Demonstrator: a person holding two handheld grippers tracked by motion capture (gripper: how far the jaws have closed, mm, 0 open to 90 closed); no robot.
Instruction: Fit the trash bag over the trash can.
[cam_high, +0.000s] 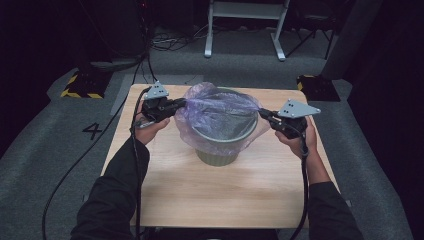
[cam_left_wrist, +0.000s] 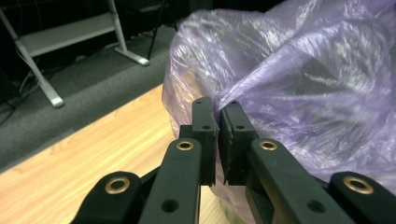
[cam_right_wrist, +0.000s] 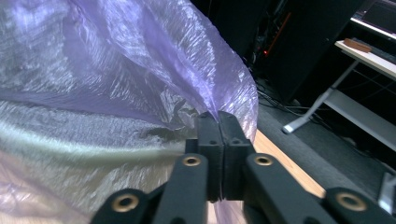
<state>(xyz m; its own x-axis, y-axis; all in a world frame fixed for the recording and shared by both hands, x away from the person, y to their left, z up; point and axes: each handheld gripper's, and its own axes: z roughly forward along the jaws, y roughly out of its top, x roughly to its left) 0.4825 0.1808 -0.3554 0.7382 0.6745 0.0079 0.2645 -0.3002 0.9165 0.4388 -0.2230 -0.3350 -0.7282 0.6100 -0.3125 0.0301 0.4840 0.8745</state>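
in the high view the left gripper (cam_high: 181, 104) sits left of centre, its black jaws pointing rightward and clenched on the edge of a thin, translucent purple plastic bag (cam_high: 220, 112). the left gripper view shows the same gripper (cam_left_wrist: 218, 112) from behind, jaws nearly together with a pinch of the crinkled film (cam_left_wrist: 299, 88) caught between the pad tips.

the bag is draped over the mouth of a round olive-green bin (cam_high: 217, 156) that stands upright at the middle of the frame, on a light wooden table (cam_high: 200, 195). the film hangs down around the bin's rim on all sides and is drawn taut across the top between the two grippers.

right of centre, the right gripper (cam_high: 264, 115) points leftward and grips the opposite edge of the bag. in the right gripper view it (cam_right_wrist: 218, 116) has its jaws pressed together, a fold of purple film (cam_right_wrist: 116, 93) rising from between them.

both forearms, in dark sleeves, come in from the bottom of the high view.
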